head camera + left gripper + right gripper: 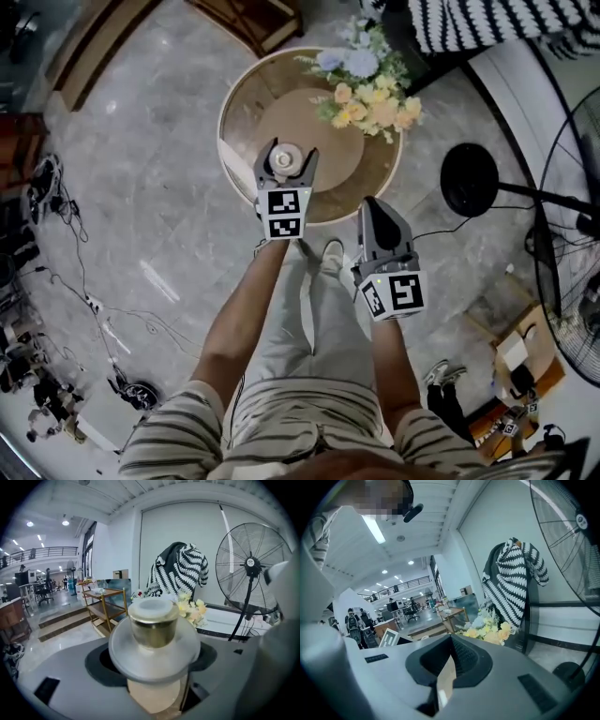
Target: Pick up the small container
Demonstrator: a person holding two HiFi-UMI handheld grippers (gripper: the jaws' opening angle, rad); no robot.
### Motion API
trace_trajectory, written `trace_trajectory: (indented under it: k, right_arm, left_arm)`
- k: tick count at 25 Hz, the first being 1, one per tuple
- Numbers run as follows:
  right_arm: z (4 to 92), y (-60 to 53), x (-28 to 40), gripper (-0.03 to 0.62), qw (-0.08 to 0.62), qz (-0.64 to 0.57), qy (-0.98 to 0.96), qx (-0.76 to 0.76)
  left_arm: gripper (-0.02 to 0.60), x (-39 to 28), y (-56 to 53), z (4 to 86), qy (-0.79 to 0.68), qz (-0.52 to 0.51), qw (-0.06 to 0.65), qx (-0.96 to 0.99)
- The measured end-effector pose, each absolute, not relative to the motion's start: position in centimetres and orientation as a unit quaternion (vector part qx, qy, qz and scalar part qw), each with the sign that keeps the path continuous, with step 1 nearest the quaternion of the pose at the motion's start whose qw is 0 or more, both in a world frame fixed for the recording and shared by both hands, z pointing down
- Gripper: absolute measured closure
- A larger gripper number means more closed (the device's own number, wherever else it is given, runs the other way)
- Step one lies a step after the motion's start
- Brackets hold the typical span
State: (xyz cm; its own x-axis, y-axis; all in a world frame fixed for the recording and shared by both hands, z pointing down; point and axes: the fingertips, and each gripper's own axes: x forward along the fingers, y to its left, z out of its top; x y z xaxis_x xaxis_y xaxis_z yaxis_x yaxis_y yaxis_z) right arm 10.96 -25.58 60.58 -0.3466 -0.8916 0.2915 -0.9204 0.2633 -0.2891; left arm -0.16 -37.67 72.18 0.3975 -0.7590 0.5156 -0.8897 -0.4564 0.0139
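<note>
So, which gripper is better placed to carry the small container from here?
Left. The left gripper is over the round table with the small container between its jaws, seemingly gripped. The right gripper sits off the table's edge, jaws together and empty.

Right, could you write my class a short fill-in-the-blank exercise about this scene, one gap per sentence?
Of the left gripper and right gripper, the ____ one holds the small container.
The flowers rest on a ____ table.
The right gripper holds ____.
Missing words: left; round; nothing.
</note>
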Motion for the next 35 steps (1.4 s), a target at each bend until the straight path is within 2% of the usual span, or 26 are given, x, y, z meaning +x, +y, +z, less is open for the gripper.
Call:
trace_trajectory:
  k: [11,24,35]
  right_arm:
    - [52.5,-25.4,11.7,0.585,0.015,0.186,-0.805,0.563]
    - [43.8,-24.1,9.5,0.585,0.02,0.147,-0.822,0.55]
    - [37.9,-21.9,8.2,0.585,0.012,0.118,-0.823,0.555]
  left_arm:
    - [0.25,0.0,-34.9,61.6,-0.509,0.209,0.132,0.825]
    - [0.25,-0.9,-31.5,49.4,-0.506,0.174,0.123,0.836]
    - [0.25,-3.2,-27.5,42.0,-0.5,0.154,0.098,0.846]
